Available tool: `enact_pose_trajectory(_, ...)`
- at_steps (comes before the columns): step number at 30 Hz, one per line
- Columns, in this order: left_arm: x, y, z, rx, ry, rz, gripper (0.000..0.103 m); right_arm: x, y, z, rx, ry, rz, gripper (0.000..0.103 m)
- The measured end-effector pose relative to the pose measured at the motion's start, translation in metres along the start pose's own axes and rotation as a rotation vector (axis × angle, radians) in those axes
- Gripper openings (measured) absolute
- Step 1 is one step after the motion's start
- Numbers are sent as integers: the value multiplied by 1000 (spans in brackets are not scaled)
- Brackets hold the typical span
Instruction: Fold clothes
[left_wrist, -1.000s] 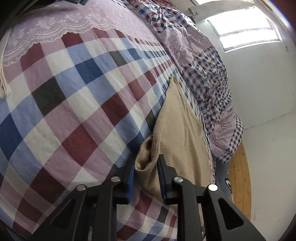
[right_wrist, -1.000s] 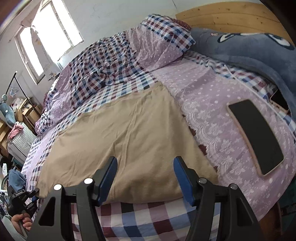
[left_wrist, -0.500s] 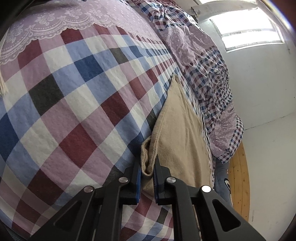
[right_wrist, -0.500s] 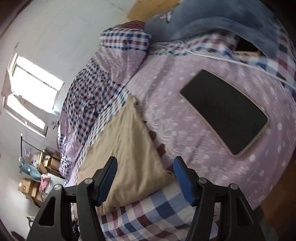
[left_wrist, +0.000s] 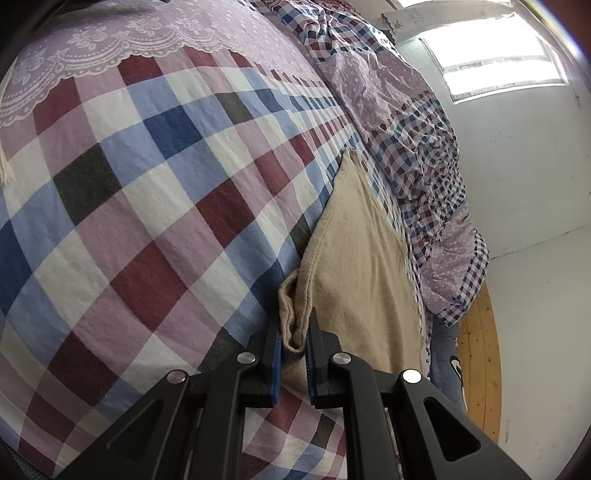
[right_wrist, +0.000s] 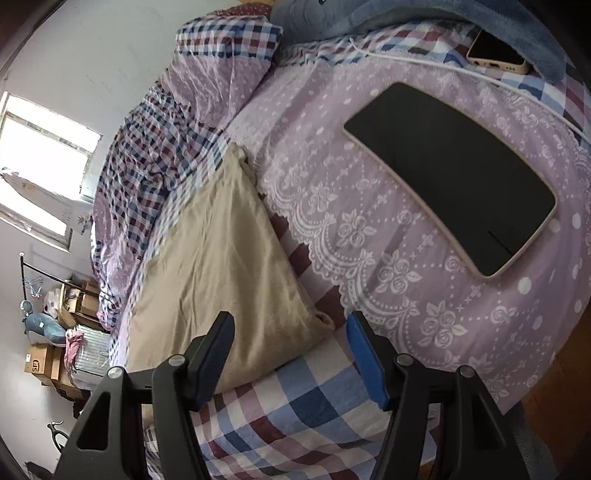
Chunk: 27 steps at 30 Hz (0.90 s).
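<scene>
Between the blue pads of the left gripper (left_wrist: 293, 345), a bunched corner of the tan garment (left_wrist: 354, 266) is pinched tight; the cloth spreads ahead over the checked bedsheet (left_wrist: 155, 206). Ahead of the right gripper (right_wrist: 290, 345), jaws wide apart and empty, lies another corner

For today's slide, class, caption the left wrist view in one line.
Left tool shut on a bunched corner of the beige garment lying on the checked bedspread.
</scene>
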<state>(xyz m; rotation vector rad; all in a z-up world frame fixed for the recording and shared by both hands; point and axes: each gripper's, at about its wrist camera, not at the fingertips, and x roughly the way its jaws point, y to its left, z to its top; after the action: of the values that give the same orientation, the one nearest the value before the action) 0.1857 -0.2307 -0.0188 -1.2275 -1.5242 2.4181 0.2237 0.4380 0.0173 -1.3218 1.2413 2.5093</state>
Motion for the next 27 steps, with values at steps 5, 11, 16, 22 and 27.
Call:
enact_pose_trajectory(5,0,-1,-1,9,-4,4,9,9,6,0,-23,12,-20,67)
enact_pose_trajectory(11,0,0,0,7,-3,3,8,17,10,0,-30,16,-15,67)
enact_pose_trajectory(16,0,1,0,8,-4,4,8,21,14,0,-54,20,-31,65)
enact_pose_trajectory(22,-1,1,-1,11,-7,7,7,22,13,1,-73,32,-79,32)
enact_pose_trajectory(27,-2,0,-2,9,-7,8,7,18,20,1,-132,19,-89,9)
